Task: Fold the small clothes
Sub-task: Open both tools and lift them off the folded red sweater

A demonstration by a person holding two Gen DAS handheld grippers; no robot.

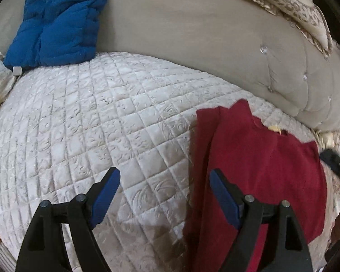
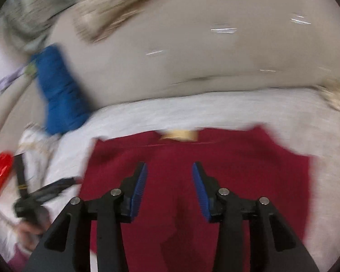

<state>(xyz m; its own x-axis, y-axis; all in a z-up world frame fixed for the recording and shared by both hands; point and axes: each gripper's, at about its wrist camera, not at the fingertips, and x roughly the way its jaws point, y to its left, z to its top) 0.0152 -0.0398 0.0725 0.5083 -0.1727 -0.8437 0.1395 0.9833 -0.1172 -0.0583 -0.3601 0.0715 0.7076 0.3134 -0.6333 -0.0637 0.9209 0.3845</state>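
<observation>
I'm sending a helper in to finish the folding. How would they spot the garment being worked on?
Go to the sofa seat covered by the white quilted throw. Near its right end, just in front of the beige backrest, lies a dark red top, partly folded. It is the only red cloth; the blue quilted piece leans against the backrest far left.

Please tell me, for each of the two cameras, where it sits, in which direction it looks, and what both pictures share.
Left wrist: on the left hand-held gripper, looking down at the quilted cream cover; its open blue-padded fingers show.
Right wrist: on the right hand-held gripper, looking down over the dark red knitted garment; its fingers, apart and empty, show; picture blurred.
Shared: the red garment, the blue padded cloth, the cover.
</observation>
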